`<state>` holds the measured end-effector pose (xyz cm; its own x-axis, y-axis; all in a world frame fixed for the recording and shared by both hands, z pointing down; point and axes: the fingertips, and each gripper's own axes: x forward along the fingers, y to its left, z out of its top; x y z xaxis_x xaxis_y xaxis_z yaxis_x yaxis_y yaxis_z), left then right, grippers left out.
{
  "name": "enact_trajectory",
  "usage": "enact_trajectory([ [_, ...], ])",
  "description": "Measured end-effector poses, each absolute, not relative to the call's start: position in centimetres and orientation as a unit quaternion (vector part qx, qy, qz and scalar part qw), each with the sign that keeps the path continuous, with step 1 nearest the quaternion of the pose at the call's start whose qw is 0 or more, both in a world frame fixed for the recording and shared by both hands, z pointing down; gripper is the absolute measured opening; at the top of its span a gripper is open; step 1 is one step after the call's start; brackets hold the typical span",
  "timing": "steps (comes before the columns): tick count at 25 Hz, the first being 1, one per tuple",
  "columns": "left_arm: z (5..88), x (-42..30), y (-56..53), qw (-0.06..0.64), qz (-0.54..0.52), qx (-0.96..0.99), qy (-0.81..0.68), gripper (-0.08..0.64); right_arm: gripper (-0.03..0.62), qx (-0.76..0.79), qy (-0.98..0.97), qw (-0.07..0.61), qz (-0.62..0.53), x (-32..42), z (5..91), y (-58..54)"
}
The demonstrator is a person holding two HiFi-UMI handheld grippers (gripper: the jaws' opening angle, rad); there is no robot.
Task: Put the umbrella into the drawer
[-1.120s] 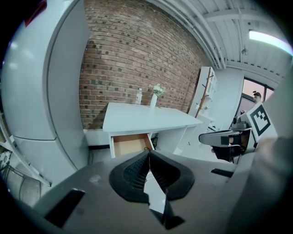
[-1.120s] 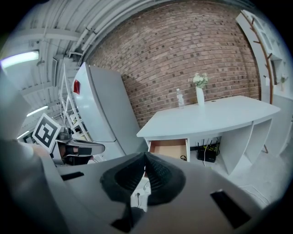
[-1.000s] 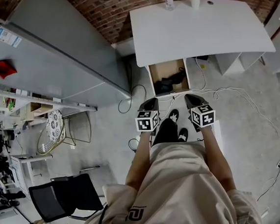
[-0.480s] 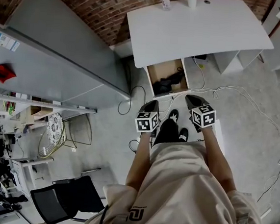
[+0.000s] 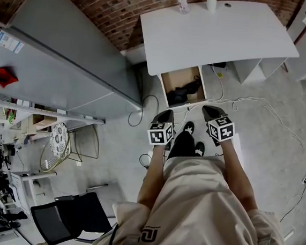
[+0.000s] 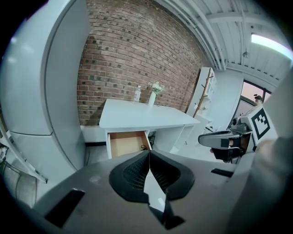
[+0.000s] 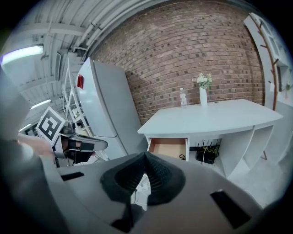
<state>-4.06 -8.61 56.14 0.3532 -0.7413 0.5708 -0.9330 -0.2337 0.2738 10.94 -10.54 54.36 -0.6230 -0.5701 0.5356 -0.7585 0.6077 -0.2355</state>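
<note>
left tongs [image 6: 148,160] shut, empty | right tongs [image 7: 144,160] shut, empty | drawer [image 5: 174,77] ahead between both, well apart, open under table [image 5: 221,31] | dark umbrella [image 5: 186,89] apparently already inside, lying slantwise; neither tongs clearly nearer

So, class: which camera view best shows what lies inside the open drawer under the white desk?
The head view: looking down, it shows inside the drawer and a black object lying there. Both gripper views look at the drawer from low and in front, so only a black sliver shows inside.
</note>
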Motion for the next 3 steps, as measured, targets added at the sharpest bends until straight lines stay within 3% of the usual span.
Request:
enact_trajectory([
  [3,55.99,-4.34,-8.75,0.292,0.159,0.768,-0.547,0.011,0.067,0.373,-0.876,0.211,0.221,10.35,54.28,-10.57],
])
